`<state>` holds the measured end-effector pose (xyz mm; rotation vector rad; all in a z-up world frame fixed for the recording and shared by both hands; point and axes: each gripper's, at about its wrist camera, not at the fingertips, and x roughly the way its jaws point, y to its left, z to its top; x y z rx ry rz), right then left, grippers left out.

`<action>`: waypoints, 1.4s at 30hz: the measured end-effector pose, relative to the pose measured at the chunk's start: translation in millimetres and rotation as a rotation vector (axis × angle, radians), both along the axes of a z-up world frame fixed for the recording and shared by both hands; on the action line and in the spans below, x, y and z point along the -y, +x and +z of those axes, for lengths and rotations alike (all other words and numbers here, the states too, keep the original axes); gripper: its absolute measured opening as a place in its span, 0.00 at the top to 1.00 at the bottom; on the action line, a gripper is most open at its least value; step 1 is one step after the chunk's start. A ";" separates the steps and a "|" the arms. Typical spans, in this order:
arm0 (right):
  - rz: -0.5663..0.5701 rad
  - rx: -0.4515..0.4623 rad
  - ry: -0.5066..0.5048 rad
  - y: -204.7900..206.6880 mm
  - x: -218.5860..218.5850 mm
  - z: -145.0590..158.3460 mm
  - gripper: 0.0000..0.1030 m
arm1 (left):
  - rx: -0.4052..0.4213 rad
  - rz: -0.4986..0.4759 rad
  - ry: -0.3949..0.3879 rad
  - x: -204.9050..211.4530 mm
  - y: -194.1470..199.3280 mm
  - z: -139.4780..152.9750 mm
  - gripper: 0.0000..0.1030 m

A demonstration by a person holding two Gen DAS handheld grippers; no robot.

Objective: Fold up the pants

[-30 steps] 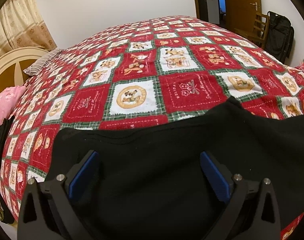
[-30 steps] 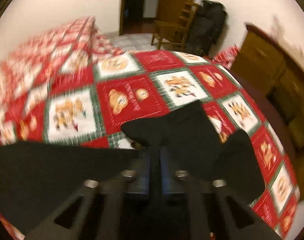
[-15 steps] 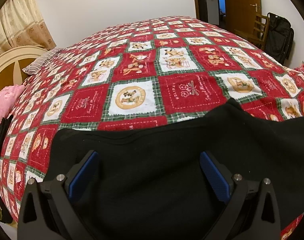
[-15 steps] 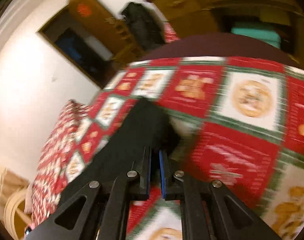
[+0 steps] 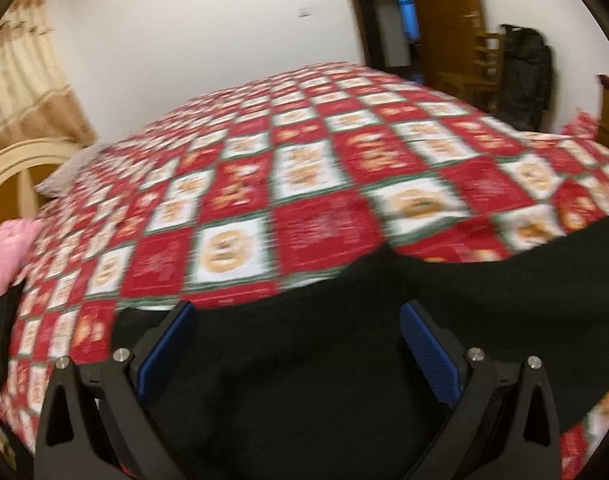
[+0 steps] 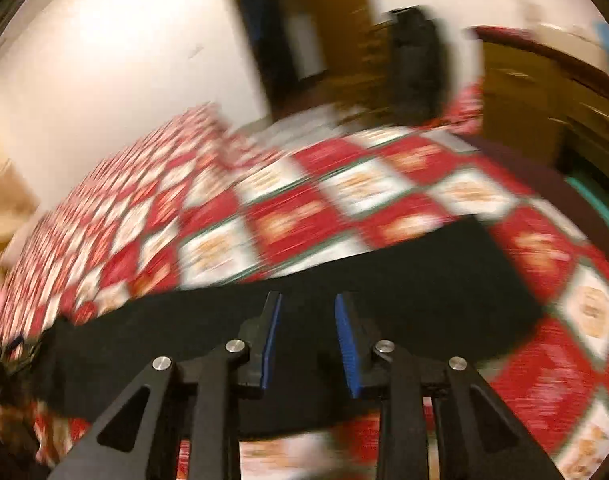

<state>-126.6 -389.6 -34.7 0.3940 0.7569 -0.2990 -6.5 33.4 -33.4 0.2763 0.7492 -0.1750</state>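
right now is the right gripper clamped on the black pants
No, the right gripper has its blue pads apart with a clear gap between them, and the black pants lie flat on the quilt beneath.

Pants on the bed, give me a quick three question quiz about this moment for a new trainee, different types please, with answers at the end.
1. True or false: the right gripper is clamped shut on the black pants.
2. Multiple choice: what do the pants lie on? A) a bare wooden table B) a red, white and green patterned bedspread C) a grey carpet
3. Fill in: the fingers of the left gripper stand wide ____ over the pants.

Key:
1. False; its fingers are apart, with nothing between them.
2. B
3. open
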 end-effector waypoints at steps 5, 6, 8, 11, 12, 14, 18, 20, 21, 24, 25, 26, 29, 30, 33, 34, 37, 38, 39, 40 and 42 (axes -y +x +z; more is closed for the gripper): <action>0.026 -0.144 -0.012 45.7 -28.6 -37.3 0.72 | -0.044 -0.153 -0.049 44.6 -17.1 -0.9 0.00; 0.002 -0.165 -0.008 51.9 -26.1 -45.3 0.73 | -0.042 -0.167 -0.044 50.8 -18.7 -1.7 0.00; -0.027 -0.135 -0.060 54.6 -25.1 -45.8 0.72 | -0.023 -0.184 -0.019 66.9 -18.3 -5.6 0.00; -0.051 -0.147 -0.074 65.1 -22.6 -44.7 0.72 | -0.063 -0.133 0.017 78.0 -1.6 -19.5 0.00; -0.051 -0.150 -0.077 67.1 -21.9 -44.5 0.72 | -0.106 -0.111 0.020 79.4 8.5 -27.2 0.00; -0.044 -0.160 -0.089 69.3 -22.5 -42.2 0.72 | -0.146 -0.082 -0.035 76.4 19.7 -31.7 0.00; -0.013 -0.089 -0.087 58.1 -44.4 -24.6 0.72 | -0.180 -0.080 -0.029 76.5 24.5 -26.9 0.00; 0.034 -0.041 -0.112 54.7 -65.0 -12.4 0.72 | -0.163 -0.094 0.008 77.0 17.8 -21.4 0.00; 0.064 -0.020 -0.127 54.5 -77.6 -6.6 0.72 | -0.154 -0.101 0.015 76.6 13.4 -19.3 0.00; 0.170 0.010 -0.138 60.8 -116.6 1.2 0.72 | -0.123 -0.114 0.008 68.6 3.4 -11.2 0.00; 0.214 0.011 -0.136 65.3 -132.3 0.1 0.72 | -0.110 -0.106 0.011 64.8 0.6 -8.5 0.00; 0.254 0.005 -0.129 69.9 -145.3 -3.1 0.72 | -0.103 -0.101 0.010 62.5 0.3 -7.1 0.00; 0.368 -0.020 -0.129 85.3 -189.2 -16.8 0.72 | -0.101 -0.090 0.004 48.6 -0.4 -5.0 0.00; 0.402 -0.027 -0.130 91.1 -204.0 -21.8 0.72 | -0.102 -0.085 0.005 42.7 -0.6 -5.4 0.00; 0.487 -0.055 -0.123 106.4 -237.4 -38.7 0.72 | -0.090 -0.042 0.039 17.4 -3.9 -6.5 0.00; 0.496 -0.073 -0.132 111.9 -246.0 -44.1 0.72 | -0.086 -0.025 0.045 8.3 -4.4 -6.1 0.00; 0.482 -0.099 -0.198 128.8 -262.8 -55.0 0.72 | -0.081 0.058 0.039 -33.1 -5.2 -5.4 0.00; 0.476 -0.102 -0.228 136.3 -266.5 -55.9 0.72 | -0.083 0.098 0.036 -50.1 -3.3 -7.4 0.00; 0.470 -0.109 -0.237 140.8 -267.9 -56.9 0.72 | -0.084 0.123 0.039 -58.7 -2.1 -9.3 0.00; 0.461 -0.113 -0.239 146.6 -268.4 -57.7 0.71 | -0.091 0.173 0.050 -74.4 1.4 -13.7 0.00; 0.444 -0.109 -0.239 153.0 -266.9 -58.3 0.70 | -0.107 0.253 0.062 -97.8 8.1 -22.5 0.00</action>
